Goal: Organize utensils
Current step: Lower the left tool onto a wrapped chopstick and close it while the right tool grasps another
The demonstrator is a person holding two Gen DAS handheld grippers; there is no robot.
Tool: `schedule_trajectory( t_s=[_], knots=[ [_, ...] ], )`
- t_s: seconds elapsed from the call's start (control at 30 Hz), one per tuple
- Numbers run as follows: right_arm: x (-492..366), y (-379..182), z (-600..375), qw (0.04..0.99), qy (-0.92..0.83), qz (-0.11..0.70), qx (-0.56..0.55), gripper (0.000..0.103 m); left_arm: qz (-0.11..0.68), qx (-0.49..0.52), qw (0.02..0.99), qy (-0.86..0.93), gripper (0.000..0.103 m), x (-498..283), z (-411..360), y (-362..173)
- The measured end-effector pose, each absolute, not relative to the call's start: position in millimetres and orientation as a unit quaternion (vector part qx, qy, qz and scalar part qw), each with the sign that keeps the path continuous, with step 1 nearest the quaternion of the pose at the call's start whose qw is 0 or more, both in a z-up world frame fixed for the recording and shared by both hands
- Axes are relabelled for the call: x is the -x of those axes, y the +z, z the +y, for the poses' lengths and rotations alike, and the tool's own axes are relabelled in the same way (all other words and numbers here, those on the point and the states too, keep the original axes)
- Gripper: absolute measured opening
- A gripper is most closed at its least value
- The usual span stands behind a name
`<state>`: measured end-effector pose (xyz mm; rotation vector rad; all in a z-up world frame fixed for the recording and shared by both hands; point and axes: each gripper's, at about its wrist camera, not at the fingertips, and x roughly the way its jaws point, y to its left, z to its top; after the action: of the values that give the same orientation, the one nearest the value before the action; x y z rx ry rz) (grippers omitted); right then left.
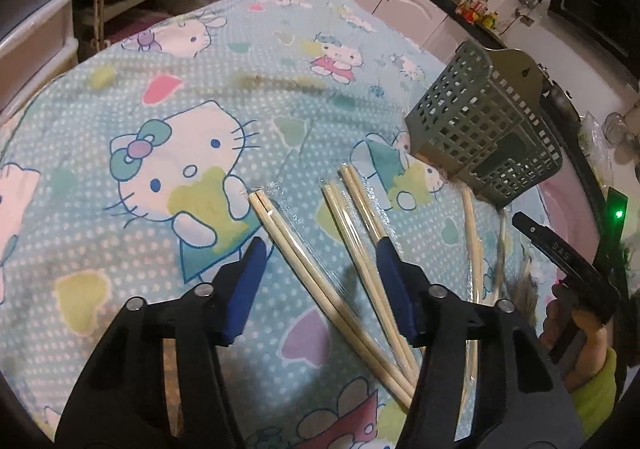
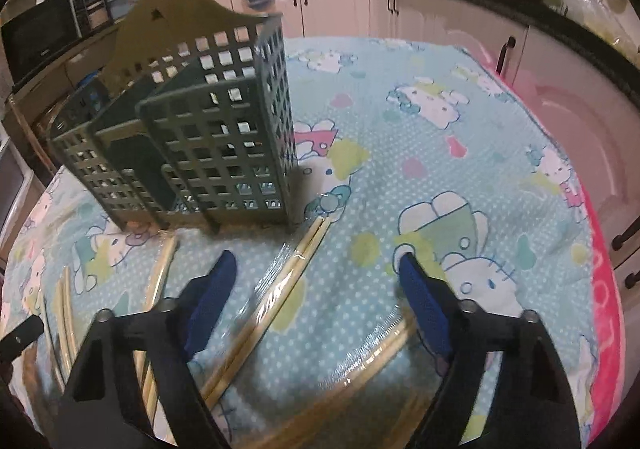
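Several pairs of wooden chopsticks in clear wrappers lie on a cartoon-cat tablecloth (image 1: 192, 97). My left gripper (image 1: 322, 249) is open low over the cloth, and one pair (image 1: 296, 253) lies between its blue pads without touching them. A second pair (image 1: 356, 205) runs under its right finger. The green grid utensil holder (image 1: 476, 117) stands at the back right. In the right wrist view, my right gripper (image 2: 318, 265) is open just in front of the holder (image 2: 216, 129). A wrapped pair (image 2: 288, 277) lies between its fingers, untouched. More chopsticks (image 2: 160, 281) lie to the left.
A hand in a green sleeve (image 1: 592, 377) holds the right gripper at the left wrist view's right edge. A pink cloth (image 2: 604, 289) borders the table on the right. Kitchen cabinets (image 2: 340, 5) and a cluttered counter stand behind, and a microwave (image 2: 40, 33) sits at far left.
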<state>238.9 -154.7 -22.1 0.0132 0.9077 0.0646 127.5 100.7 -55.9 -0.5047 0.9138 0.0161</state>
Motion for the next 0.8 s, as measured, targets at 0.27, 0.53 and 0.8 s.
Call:
schedule_trajectory(
  t_s=[0.27, 0.53, 0.8],
  knots=[
    [-263, -37, -157, 0.885, 0.040, 0.462, -0.037, 0.050, 0.443, 0.252, 0.860, 0.021, 0.037, -139, 107, -60],
    [-280, -42, -163, 0.880, 0.035, 0.471, -0.045, 0.037, 0.452, 0.251, 0.855, 0.038, 0.025, -149, 115, -60],
    [-293, -43, -175, 0.872, 0.060, 0.484, -0.033, 0.029, 0.455, 0.239, 0.857, 0.043, 0.012, -158, 119, -58]
  ],
)
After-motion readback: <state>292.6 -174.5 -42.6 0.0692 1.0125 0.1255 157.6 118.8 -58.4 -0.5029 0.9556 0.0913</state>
